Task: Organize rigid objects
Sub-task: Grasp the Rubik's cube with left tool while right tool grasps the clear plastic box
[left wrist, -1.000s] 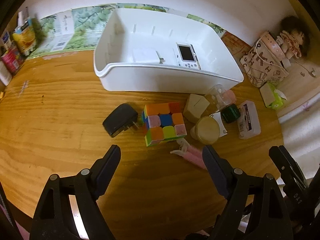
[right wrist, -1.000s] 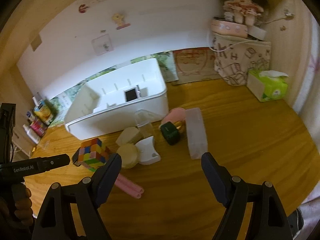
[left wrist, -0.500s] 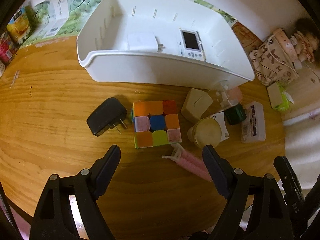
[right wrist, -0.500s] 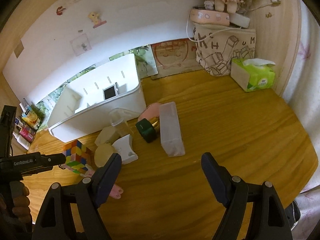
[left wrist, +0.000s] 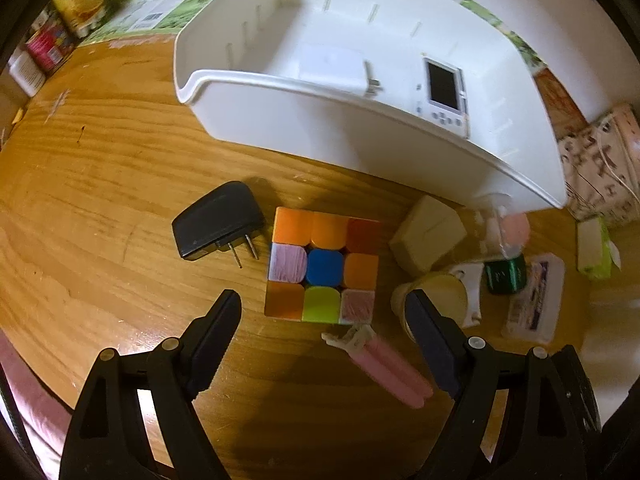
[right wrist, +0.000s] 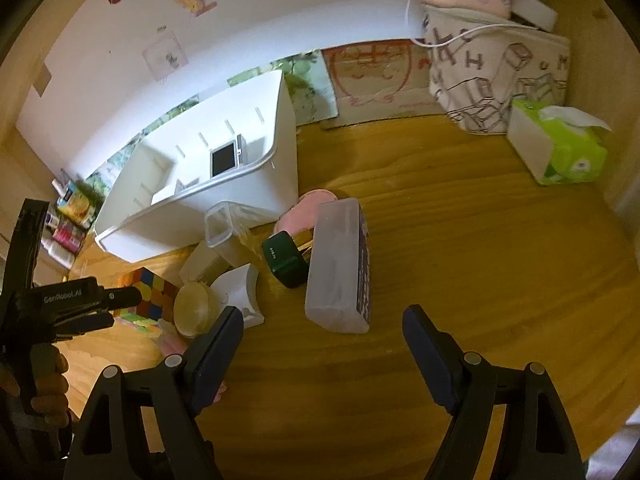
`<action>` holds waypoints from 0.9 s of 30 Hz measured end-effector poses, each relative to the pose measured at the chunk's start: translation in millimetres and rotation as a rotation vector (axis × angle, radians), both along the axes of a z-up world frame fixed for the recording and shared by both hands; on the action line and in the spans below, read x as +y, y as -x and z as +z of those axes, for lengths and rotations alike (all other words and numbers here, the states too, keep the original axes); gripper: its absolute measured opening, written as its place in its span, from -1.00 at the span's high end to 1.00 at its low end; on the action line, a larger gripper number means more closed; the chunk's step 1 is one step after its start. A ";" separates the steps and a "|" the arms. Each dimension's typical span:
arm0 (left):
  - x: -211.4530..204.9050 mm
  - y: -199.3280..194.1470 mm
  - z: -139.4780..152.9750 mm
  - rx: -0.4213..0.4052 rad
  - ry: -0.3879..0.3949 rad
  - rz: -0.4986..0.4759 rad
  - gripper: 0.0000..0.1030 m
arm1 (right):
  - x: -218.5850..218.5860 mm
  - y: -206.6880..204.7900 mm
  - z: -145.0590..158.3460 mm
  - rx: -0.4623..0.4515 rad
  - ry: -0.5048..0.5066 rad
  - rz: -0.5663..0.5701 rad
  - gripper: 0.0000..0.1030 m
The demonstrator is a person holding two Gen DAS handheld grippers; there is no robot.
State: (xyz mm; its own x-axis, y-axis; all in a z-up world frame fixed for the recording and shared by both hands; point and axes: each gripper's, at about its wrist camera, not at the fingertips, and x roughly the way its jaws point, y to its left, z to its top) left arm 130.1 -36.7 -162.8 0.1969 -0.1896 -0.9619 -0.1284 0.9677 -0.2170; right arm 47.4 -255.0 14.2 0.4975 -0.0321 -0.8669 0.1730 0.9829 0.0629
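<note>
Both grippers had dropped closer to the clutter since the earlier frames, so the puzzle cube [left wrist: 323,264] had grown large in the left wrist view and now sat just beyond the left gripper [left wrist: 323,316], almost centred between its tips. That gripper's jaws stood wide and empty, held above the worktop [left wrist: 100,184] with nothing between the pads. The cube rested flat on the wood, with a black plug adapter [left wrist: 218,226] just beside it on one side, a cream block [left wrist: 428,236] and a round cream lid [left wrist: 436,300] on the other, and a pink clip-like piece [left wrist: 384,364] lying near its front corner. Behind the group stood the white storage bin [left wrist: 360,140], which already held a small white handheld device [left wrist: 444,92] and a white charger block [left wrist: 334,68]. The right gripper [right wrist: 323,340] hung with its jaws equally wide and empty over bare wood just short of a frosted plastic case [right wrist: 338,268], which lay touching a dark green box [right wrist: 286,258]. Judging by this, the sorting was partly done and the approach to the next items was in hand. The left's next move called for lowering squarely around the cube without nudging the adapter or the pink piece, then closing on two opposite faces.
</note>
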 end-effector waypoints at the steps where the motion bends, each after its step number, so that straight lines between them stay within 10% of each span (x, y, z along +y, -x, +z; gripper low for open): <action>1: 0.3 -0.8 -1.4 0.004 -0.007 0.021 -0.67 | -2.8 -2.2 -1.3 0.006 -0.004 0.007 -0.59; 27: -15.2 -17.7 -38.1 0.089 -0.089 0.213 -0.30 | -37.8 -48.4 -37.3 0.147 -0.140 0.158 -0.08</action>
State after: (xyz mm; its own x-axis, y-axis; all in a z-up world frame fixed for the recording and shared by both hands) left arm 147.8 -51.9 -201.0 0.1375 -0.0664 -0.9883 -0.3467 0.9314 -0.1108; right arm 95.8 -292.9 -23.1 0.3548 0.1612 -0.9209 0.0358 0.9820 0.1857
